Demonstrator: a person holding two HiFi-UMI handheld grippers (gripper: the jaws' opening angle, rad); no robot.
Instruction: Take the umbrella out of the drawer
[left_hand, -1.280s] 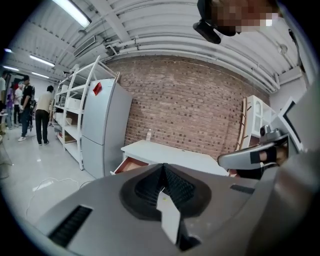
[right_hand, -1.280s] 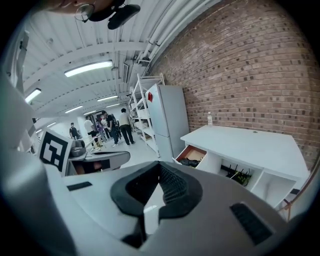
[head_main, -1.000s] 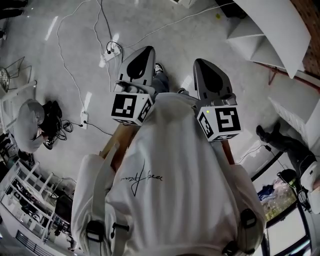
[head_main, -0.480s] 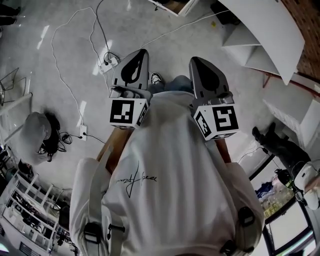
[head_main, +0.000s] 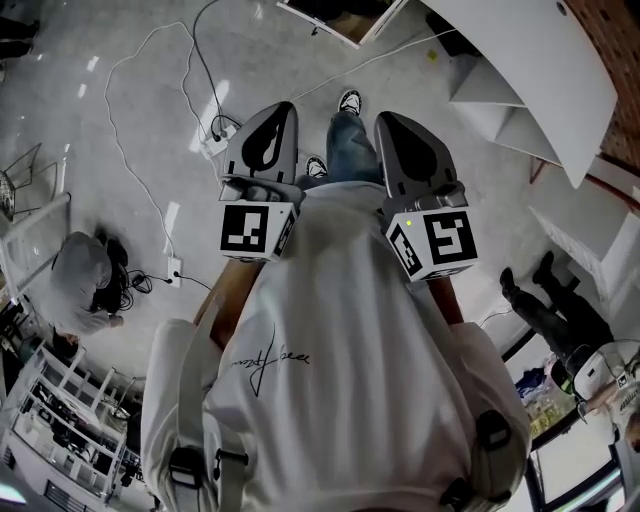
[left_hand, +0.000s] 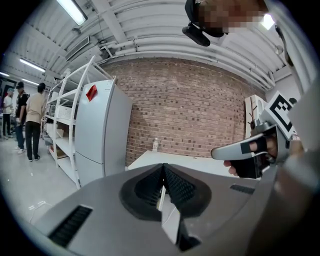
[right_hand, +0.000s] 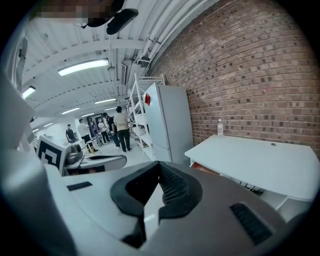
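— Umbrella: which way does it point?
— I can't tell; no view shows it. My left gripper (head_main: 283, 108) and right gripper (head_main: 388, 118), mid-frame, are both clenched on nothing; white table (head_main: 530, 60) at the upper right.

Bright indoors, ceiling strip lights (right_hand: 82, 66), glare patches on floor (head_main: 60, 120), fisheye warp, dark corners

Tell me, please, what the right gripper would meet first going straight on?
Probably the tall white cabinet left of the white table; only floor lies between it and the right gripper, though depth is unclear.
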